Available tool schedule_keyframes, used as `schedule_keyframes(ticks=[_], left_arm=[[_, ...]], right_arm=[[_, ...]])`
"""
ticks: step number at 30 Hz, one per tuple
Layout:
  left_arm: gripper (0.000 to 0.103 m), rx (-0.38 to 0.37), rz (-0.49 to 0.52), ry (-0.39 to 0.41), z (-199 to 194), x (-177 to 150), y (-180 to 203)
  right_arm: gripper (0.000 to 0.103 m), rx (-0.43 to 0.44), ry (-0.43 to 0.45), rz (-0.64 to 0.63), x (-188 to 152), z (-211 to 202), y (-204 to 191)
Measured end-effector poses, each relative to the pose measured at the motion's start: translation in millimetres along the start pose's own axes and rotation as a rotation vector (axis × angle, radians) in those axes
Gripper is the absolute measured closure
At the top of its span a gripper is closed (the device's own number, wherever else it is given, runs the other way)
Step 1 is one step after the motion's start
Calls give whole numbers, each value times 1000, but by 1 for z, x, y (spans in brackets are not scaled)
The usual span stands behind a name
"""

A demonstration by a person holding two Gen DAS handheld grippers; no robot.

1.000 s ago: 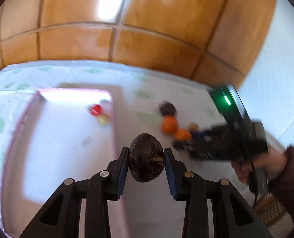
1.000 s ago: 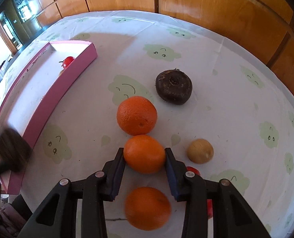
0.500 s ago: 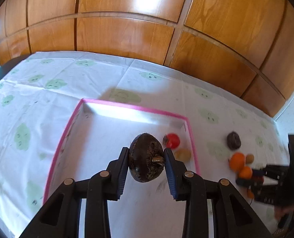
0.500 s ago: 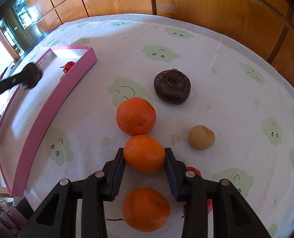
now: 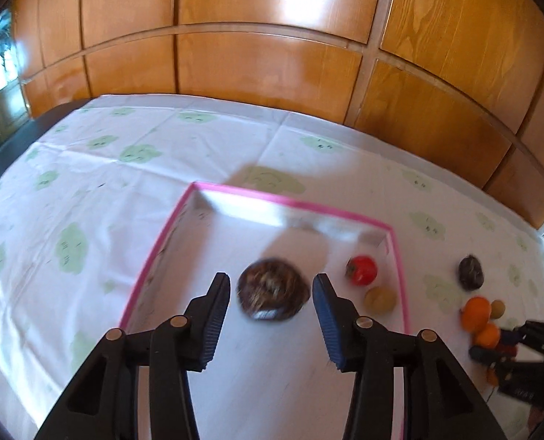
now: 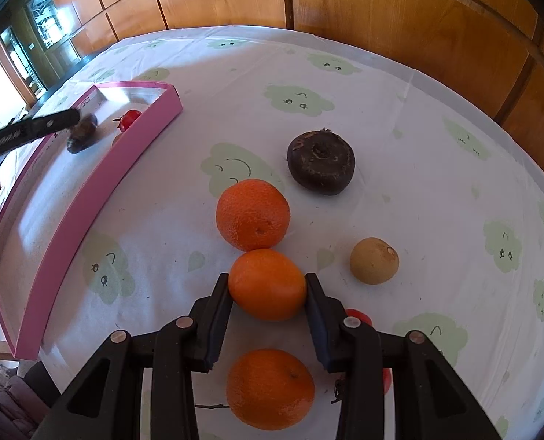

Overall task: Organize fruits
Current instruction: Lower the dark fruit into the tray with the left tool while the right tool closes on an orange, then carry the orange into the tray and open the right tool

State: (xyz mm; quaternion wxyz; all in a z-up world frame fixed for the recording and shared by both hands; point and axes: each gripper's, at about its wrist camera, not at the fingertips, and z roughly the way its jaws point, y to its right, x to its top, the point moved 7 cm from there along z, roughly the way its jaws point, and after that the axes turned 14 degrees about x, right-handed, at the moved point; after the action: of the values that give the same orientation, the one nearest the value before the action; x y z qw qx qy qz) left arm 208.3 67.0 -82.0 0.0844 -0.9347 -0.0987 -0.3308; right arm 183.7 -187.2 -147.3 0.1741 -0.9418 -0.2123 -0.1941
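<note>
My left gripper [image 5: 271, 295], tilted down over the pink tray [image 5: 151, 260], opens off a blurred dark fruit [image 5: 273, 289]; my right gripper [image 6: 268, 291] clamps a dimpled orange [image 6: 267, 284].

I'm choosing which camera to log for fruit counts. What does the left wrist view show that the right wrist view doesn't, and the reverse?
Left wrist only: the tan fruit in the pink tray, seen whole.

Right wrist only: the nearest orange beneath the right hand-held gripper.

Both: the dark fruit between the left hand-held gripper's opening jaws, the red fruit, the dark fruit on the cloth, and the gripped orange.
</note>
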Motion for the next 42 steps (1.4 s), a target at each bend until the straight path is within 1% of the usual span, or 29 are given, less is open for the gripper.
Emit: schedule_keyframes(ticks=[6, 9, 12, 20, 25, 34, 38, 42], left_arm=[[53, 38, -1, 12, -22, -29, -8], [50, 47, -6, 30, -35, -38, -11], [49, 44, -9, 47, -46, -44, -12], [46, 30, 29, 93, -70, -55, -6], [46, 21, 44, 96, -74, -62, -4], [45, 16, 43, 98, -78, -67, -4], [45, 20, 40, 100, -79, -67, -6], [44, 23, 29, 95, -78, -68, -10]], right_arm=[[64, -15, 1, -7, 0, 0, -2], [64, -18, 3, -7, 0, 0, -2], [64, -23, 4, -9, 0, 0, -2], [64, -55, -16, -19, -1, 0, -4], [64, -74, -20, -11, 0, 0, -3], [64, -93, -20, 10, 0, 0, -3], [64, -87, -14, 8, 1, 1, -10], [64, -61, -14, -3, -1, 2, -21]])
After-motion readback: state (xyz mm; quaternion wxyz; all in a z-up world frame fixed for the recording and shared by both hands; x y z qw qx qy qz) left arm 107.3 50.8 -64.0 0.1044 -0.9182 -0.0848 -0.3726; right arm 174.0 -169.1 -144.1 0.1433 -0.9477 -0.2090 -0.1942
